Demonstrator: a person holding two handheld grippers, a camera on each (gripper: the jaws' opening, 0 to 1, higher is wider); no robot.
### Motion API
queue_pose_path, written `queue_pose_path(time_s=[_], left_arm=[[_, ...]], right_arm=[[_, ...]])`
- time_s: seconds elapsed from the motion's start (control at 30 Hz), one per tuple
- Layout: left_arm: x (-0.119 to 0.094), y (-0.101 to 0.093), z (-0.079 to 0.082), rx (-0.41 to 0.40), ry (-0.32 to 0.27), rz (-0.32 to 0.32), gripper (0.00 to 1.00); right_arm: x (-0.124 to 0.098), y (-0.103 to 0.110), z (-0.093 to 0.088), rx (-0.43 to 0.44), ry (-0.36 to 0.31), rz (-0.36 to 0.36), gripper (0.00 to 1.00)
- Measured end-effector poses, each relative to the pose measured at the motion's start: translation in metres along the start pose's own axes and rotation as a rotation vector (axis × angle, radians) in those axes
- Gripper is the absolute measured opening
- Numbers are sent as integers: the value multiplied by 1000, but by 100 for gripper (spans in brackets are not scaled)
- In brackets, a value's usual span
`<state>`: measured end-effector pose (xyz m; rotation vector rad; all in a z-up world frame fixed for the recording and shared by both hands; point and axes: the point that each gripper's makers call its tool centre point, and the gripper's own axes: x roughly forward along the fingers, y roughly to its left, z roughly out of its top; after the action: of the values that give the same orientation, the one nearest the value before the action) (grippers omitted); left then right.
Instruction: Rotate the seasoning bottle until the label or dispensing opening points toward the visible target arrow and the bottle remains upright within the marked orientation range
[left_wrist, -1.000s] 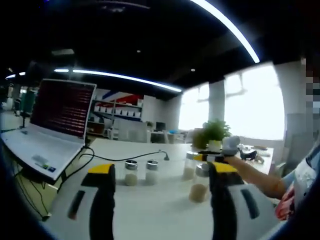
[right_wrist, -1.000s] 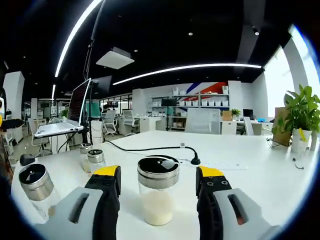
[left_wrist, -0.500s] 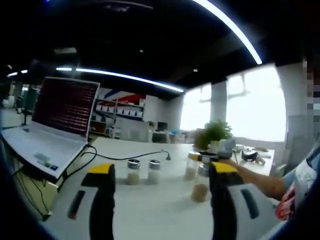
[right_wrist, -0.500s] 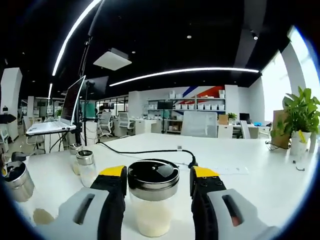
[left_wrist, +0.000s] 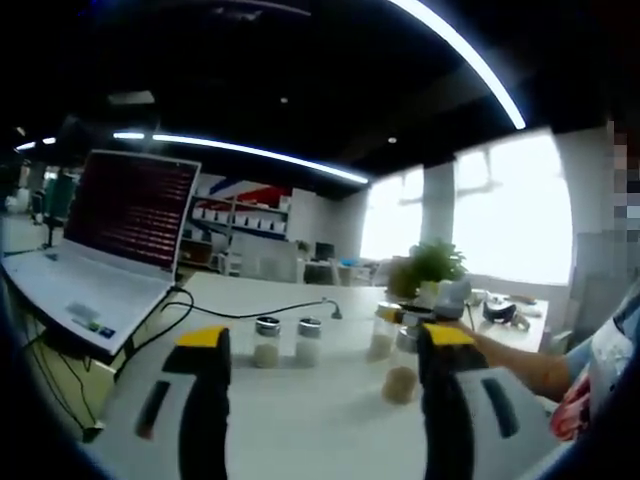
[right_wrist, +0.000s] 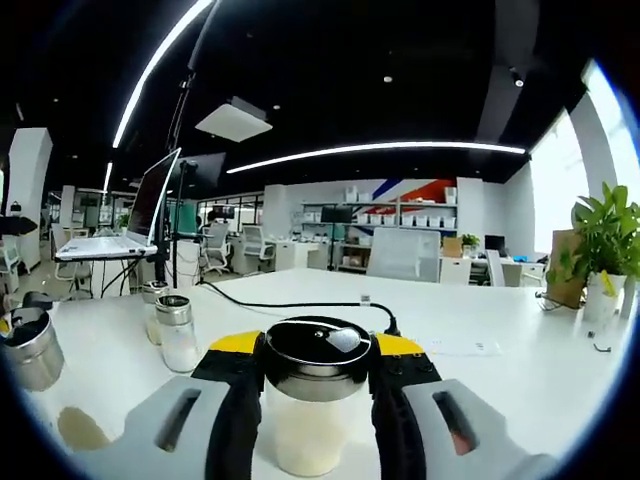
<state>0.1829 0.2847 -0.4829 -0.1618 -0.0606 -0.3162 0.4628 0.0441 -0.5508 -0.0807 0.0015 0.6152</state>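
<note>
Evidently the right gripper (right_wrist: 315, 400) has its jaws clamped on the upright seasoning bottle (right_wrist: 312, 395) to turn it, while the left gripper (left_wrist: 317, 400), jaws released, hovers clear above the surface (left_wrist: 300, 420).

We see a dim ceiling crossed by bright light strips (right_wrist: 380, 150). Daylight floods through the windows (left_wrist: 510, 210), washing them out. The left gripper view is soft and hazy; the right gripper view is sharper. Straight lines bow toward both edges.
</note>
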Motion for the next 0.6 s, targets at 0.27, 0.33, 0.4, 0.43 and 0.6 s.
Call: queue_pose_path(time_s=[0.27, 0.33, 0.4, 0.43, 0.6], left_arm=[[0, 0, 0, 0, 0, 2, 81], [0, 0, 0, 0, 2, 2, 81], [0, 1, 0, 0, 2, 2, 81], [0, 1, -1, 0, 3, 2, 81], [2, 1, -2, -4, 7, 2, 81]], right_arm=[[-1, -1, 0, 11, -9, -15, 40], [-1, -1, 1, 9, -8, -22, 40], [-1, -1, 1, 11, -8, -20, 40], [-1, -1, 1, 15, -9, -16, 40], [-1, 0, 1, 18, -4, -13, 40]])
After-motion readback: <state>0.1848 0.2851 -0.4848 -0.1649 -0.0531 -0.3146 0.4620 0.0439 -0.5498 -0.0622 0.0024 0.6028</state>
